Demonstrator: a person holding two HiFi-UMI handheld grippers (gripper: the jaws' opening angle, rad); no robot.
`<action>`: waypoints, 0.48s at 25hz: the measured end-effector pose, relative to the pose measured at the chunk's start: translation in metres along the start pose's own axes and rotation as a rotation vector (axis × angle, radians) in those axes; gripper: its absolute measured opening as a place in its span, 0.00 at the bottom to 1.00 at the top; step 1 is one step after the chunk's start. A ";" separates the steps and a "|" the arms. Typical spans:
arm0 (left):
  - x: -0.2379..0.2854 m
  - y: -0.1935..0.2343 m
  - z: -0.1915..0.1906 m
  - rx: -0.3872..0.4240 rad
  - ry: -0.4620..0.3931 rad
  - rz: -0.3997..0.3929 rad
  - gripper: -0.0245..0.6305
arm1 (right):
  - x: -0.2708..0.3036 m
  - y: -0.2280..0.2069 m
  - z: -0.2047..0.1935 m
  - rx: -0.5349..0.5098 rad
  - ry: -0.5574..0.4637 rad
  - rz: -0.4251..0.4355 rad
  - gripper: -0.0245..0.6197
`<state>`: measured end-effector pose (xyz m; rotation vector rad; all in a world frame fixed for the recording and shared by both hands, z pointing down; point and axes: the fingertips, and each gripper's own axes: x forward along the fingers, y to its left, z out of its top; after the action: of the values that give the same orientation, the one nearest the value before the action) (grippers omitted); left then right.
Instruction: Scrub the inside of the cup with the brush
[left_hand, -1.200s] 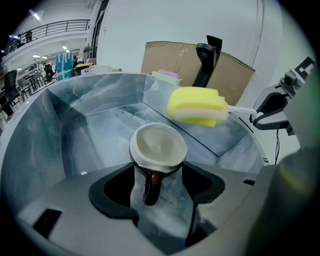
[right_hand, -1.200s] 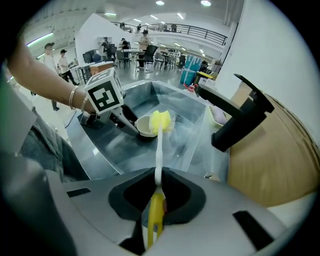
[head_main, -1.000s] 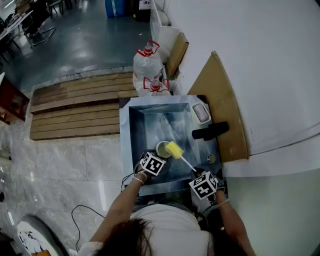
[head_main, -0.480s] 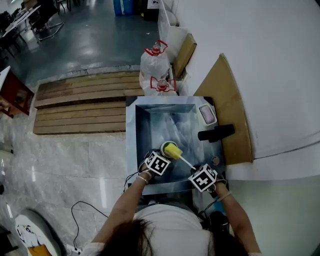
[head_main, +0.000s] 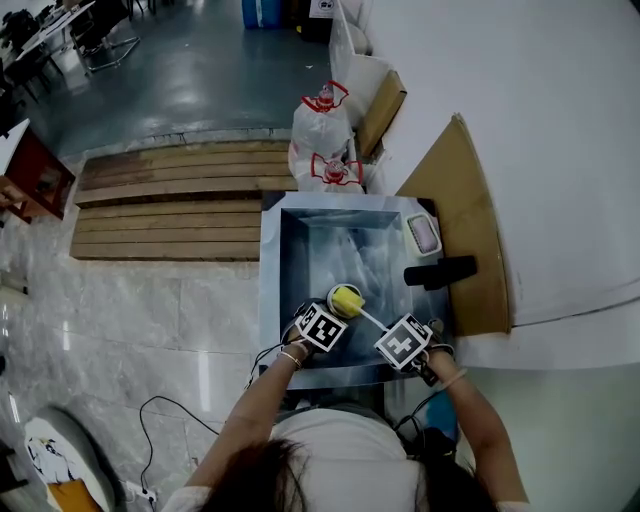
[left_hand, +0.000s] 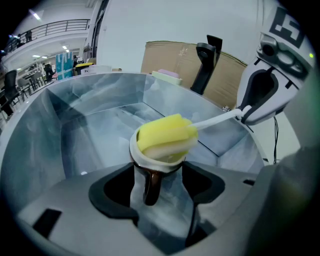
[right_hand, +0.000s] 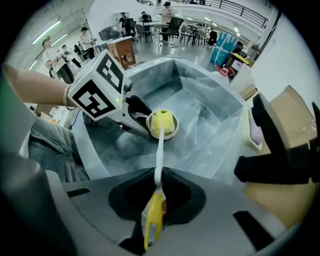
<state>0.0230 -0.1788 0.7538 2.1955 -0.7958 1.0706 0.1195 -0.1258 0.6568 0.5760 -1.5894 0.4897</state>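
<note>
A cup with a white rim and a brown handle is held over the steel sink, mouth tilted toward the right gripper. My left gripper is shut on it at the handle. The brush has a yellow sponge head on a thin white stem; the head lies across the cup's mouth, partly inside. My right gripper is shut on the brush's yellow handle. In the head view the cup sits between the left gripper and the right gripper at the sink's near edge.
A black faucet stands on the sink's right side, and a dish with pink soap is at its far right corner. Cardboard leans on the wall. Tied bags and wooden planks lie beyond the sink.
The sponge head has moved from beside the cup's right rim onto its mouth. The right gripper has come closer to the left one. The head view has shifted slightly.
</note>
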 end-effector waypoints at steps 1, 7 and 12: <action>0.000 0.000 0.000 0.000 0.000 0.000 0.49 | 0.000 -0.001 0.001 0.006 0.006 0.006 0.12; 0.001 0.001 -0.001 -0.004 0.008 -0.001 0.49 | -0.004 -0.013 0.014 0.004 0.021 0.003 0.12; 0.009 0.005 -0.007 -0.011 0.068 0.009 0.34 | -0.007 -0.021 0.019 0.023 0.023 -0.001 0.13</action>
<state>0.0211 -0.1794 0.7662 2.1362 -0.7803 1.1371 0.1179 -0.1535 0.6478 0.5862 -1.5636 0.5128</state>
